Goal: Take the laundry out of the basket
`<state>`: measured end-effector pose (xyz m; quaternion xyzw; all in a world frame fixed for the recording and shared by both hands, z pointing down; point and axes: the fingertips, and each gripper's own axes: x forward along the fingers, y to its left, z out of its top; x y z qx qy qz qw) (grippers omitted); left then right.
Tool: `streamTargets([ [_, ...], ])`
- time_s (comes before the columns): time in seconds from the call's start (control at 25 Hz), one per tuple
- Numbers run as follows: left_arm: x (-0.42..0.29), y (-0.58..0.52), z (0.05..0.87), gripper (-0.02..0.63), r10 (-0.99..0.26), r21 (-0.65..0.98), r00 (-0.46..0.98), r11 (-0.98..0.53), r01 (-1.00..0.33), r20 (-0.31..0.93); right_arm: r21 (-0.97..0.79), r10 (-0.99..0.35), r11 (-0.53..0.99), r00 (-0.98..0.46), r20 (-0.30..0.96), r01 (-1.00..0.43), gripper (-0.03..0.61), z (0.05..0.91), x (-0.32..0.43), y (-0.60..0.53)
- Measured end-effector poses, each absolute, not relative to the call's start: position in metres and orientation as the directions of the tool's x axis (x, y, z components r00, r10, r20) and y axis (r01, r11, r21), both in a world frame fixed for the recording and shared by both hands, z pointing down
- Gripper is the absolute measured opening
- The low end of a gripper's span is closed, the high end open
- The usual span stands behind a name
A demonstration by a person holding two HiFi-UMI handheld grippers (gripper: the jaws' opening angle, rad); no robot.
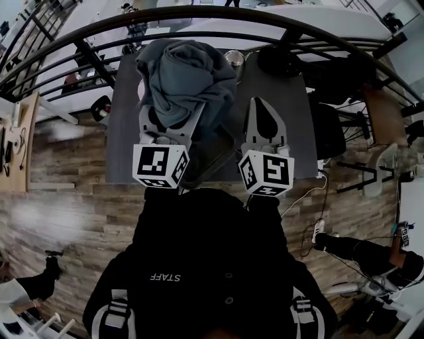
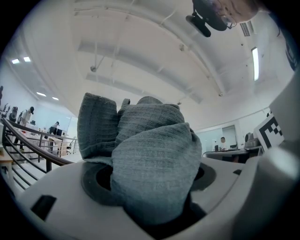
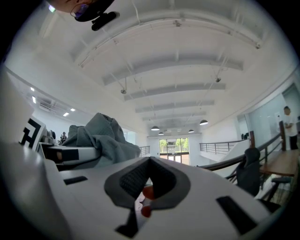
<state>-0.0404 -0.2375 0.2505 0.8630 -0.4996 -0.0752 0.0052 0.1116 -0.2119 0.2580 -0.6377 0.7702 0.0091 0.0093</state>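
While held aloft at upper centre of the head view, cloth (image 1: 187, 76) is clamped in left gripper (image 1: 171, 122). Right gripper (image 1: 262, 106): closed, empty. Step: removal. Next, likely: set down, release.

I'm working in a large open-plan office or lab hall. Taking the grey table (image 1: 122, 132) as my mark: it stands on wood-plank flooring (image 1: 59, 179), and just beyond it a curved black railing (image 1: 199, 16) guards the edge. To the table's right, cables and a white power strip (image 1: 320, 228) lie on the floor, with a dark chair (image 3: 248, 176) near. High above it spans a white beamed ceiling (image 3: 178, 70) hung with round pendant lamps (image 3: 203, 122). Well beyond the table, people (image 2: 28, 115) stand at desks, and glazed doors (image 3: 173, 146) close the far end.
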Motion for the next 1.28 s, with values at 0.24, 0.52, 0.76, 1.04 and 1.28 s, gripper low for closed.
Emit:
streamTargets([
  [0.24, -0.045, -0.232, 0.251, 0.354, -0.866, 0.075, 0.483, -0.494, -0.866, -0.127, -0.003, -0.982, 0.189, -0.189, -0.028, -0.982, 0.014, 0.261, 0.104, -0.205],
  [0.52, -0.045, -0.233, 0.256, 0.354, -0.874, 0.073, 0.473, -0.482, -0.873, -0.113, -0.005, -0.982, 0.188, -0.188, -0.021, -0.982, 0.014, 0.264, 0.106, -0.204],
  [0.76, -0.044, -0.233, 0.257, 0.354, -0.877, 0.075, 0.468, -0.477, -0.876, -0.106, 0.013, -0.982, 0.189, -0.189, -0.018, -0.982, 0.014, 0.263, 0.106, -0.202],
  [1.04, -0.044, -0.235, 0.261, 0.354, -0.886, 0.076, 0.456, -0.462, -0.884, -0.087, 0.029, -0.982, 0.186, -0.187, -0.024, -0.982, 0.014, 0.261, 0.108, -0.2],
  [1.28, -0.043, -0.235, 0.26, 0.356, -0.887, 0.076, 0.453, -0.459, -0.885, -0.085, 0.037, -0.982, 0.184, -0.185, -0.031, -0.982, 0.014, 0.259, 0.11, -0.198],
])
